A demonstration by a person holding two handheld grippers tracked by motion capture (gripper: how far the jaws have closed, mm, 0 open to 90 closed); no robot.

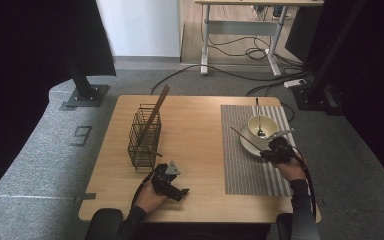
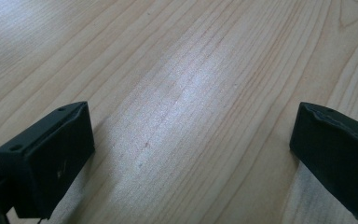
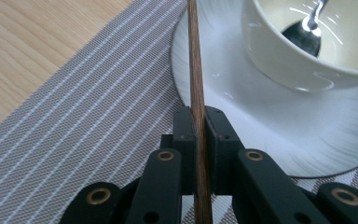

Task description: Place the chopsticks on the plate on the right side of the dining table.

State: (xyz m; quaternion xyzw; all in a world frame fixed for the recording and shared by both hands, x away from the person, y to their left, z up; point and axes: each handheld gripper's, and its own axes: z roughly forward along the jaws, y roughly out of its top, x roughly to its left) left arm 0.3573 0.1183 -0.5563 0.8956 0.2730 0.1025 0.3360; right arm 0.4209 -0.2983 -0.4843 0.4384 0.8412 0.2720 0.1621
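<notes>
1. Two hand-held grippers were in use at the desk [image 1: 195, 150]. The right hand-held gripper [image 3: 198, 122] was clamped on a thin brown wooden chopstick [image 3: 195, 60], its jaws pressed against the stick from both sides.
2. Seen from the right gripper view, the chopstick ran straight up from between the jaws, across the rim of a white saucer [image 3: 223, 79] and on out of the top of the frame.
3. Seen from the high view, the right hand-held gripper [image 1: 275, 150] sat over the near edge of the saucer [image 1: 247, 142], with the chopstick [image 1: 244, 138] slanting up and to the left over the grey striped placemat [image 1: 245, 170].
4. One white bowl [image 1: 261, 125] stood on the saucer, with a metal spoon [image 1: 258, 117] resting in it.
5. The left hand-held gripper [image 1: 177, 192] rested low over bare desk near the front edge; in the left gripper view its jaws stood wide apart with only wood grain between them.
6. One dark wire basket [image 1: 144, 136] stood on the left part of the desk, well apart from the placemat, with a long brown stick [image 1: 157, 107] leaning out of it.
</notes>
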